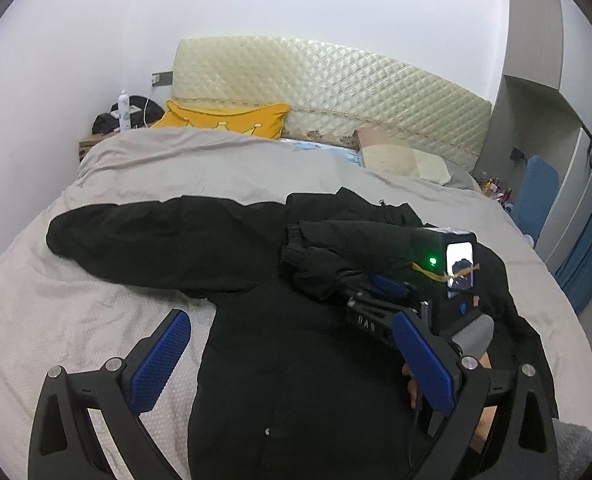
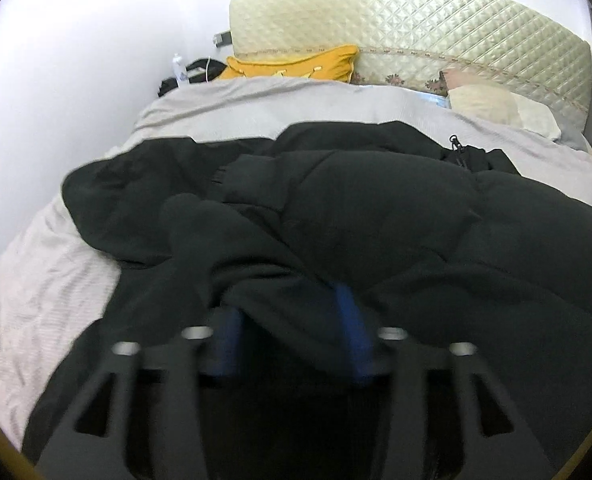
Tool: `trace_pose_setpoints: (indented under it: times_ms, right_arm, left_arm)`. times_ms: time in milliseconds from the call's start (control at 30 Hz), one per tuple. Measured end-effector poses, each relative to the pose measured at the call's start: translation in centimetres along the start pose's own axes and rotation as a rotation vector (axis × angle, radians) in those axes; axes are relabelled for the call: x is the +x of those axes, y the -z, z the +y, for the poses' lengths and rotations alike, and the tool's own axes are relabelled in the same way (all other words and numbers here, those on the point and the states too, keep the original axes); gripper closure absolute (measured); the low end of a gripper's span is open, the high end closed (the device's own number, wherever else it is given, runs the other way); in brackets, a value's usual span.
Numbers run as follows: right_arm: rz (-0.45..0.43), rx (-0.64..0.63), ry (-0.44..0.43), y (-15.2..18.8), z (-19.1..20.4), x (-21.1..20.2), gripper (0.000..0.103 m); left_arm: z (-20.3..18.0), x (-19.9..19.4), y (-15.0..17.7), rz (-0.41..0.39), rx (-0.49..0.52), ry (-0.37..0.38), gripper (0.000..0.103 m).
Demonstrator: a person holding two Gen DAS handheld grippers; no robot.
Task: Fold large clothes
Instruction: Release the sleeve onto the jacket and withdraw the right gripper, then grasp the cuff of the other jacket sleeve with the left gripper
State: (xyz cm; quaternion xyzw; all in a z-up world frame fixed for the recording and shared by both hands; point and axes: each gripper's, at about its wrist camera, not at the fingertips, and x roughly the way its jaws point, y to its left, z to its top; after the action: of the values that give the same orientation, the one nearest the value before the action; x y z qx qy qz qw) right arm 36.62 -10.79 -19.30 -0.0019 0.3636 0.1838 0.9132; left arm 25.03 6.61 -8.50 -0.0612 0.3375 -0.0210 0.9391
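Observation:
A large black jacket (image 1: 296, 380) (image 2: 376, 208) lies spread on a grey bedspread (image 1: 96, 300) (image 2: 48, 280). One sleeve (image 1: 136, 236) stretches out to the left. The other sleeve (image 1: 328, 248) is folded across the body and drapes over my right gripper (image 1: 360, 284), which rests on the jacket. In the right wrist view that gripper (image 2: 286, 304) is blurred. Its blue pads (image 2: 352, 332) stand apart with a loose fold of black cloth between them. My left gripper (image 1: 290, 320) is wide open above the jacket's body, with nothing between its fingers.
A quilted cream headboard (image 1: 336, 92) stands at the far end, with a yellow pillow (image 1: 224, 120) and pale pillows (image 1: 400, 156) below it. A bottle (image 1: 124, 112) and dark items sit on a bedside stand at far left. Blue fabric and cupboards (image 1: 536, 188) line the right side.

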Motion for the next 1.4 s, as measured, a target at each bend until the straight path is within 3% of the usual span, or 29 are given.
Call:
trace_pose_setpoints:
  times_ms: [33,67,333,667,933,1233,1400]
  right_arm:
    - [-0.008,0.009,-0.012,0.1,0.0,-0.6,0.032]
    - [-0.025,0.020,-0.030,0.3,0.0,-1.5,0.029]
    - [-0.098,0.067,0.010,1.3,-1.5,-9.0,0.029]
    - [-0.147,0.030,0.183,4.9,-3.3,-20.1,0.029]
    - [-0.247,0.125,0.222,8.2,-5.4,-26.8,0.028]
    - [-0.360,0.110,0.246,11.6,-4.3,-32.1,0.024]
    - [-0.356,0.110,0.277,13.9,-4.1,-32.6,0.024]
  left_arm:
    - [-0.3,-0.4,0.0,-0.005,0.004,0.005,0.001]
    - [-0.5,-0.7,-0.1,-0.008,0.005,0.010,0.001]
    - [-2.7,-3.7,0.0,-0.049,0.033,0.026,0.001]
    - [-5.8,-4.0,2.2,-0.050,0.093,0.041,0.001]
    - [-7.5,-4.5,4.1,-0.053,0.109,0.070,0.001]
    - [-7.7,-4.8,6.0,-0.063,0.085,0.103,0.001]
    - [-7.0,-4.9,6.3,-0.107,0.045,0.078,0.001]
